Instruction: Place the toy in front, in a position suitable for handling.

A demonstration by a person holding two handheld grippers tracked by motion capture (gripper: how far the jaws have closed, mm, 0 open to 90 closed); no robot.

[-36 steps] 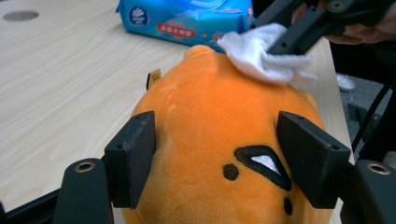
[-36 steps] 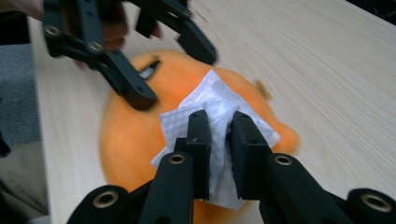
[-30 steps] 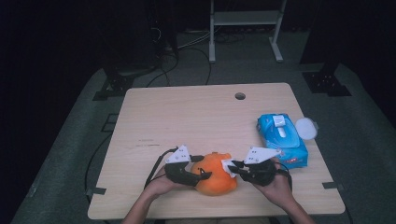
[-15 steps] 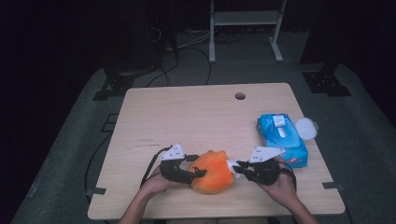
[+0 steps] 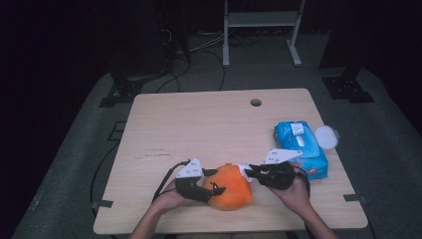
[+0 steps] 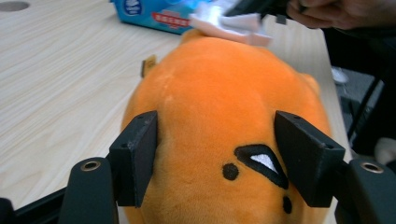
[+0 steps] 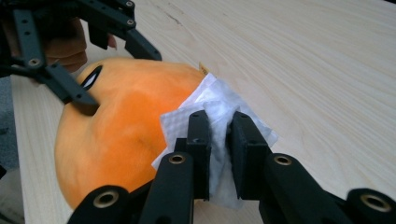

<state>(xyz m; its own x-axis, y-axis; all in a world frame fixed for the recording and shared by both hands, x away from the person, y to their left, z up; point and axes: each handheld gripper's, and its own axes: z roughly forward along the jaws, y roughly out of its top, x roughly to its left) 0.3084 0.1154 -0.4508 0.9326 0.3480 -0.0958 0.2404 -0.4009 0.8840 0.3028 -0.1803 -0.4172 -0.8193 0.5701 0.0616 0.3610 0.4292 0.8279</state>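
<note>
An orange plush toy point(image 5: 230, 189) with a black-stitched face lies near the table's front edge. My left gripper point(image 5: 214, 181) holds it from the left. In the left gripper view its jaws have just been closing and both pads press the plush's point(image 6: 219, 107) sides. My right gripper point(image 5: 249, 172) comes in from the right, shut on a folded white wipe point(image 7: 219, 105). The wipe rests against the plush's point(image 7: 121, 121) upper side. The left gripper view has the wipe point(image 6: 229, 23) at the plush's far end.
A blue pack of wet wipes point(image 5: 301, 147) lies at the table's right, with a round white lid point(image 5: 326, 136) beside it. A cable hole point(image 5: 256, 102) sits near the far edge. Dark floor, cables and stands lie beyond the table point(image 5: 199, 124).
The left jaws have drawn in a little on the plush. The right gripper with the wipe has shifted slightly along the plush's top. The plush stays in place.
</note>
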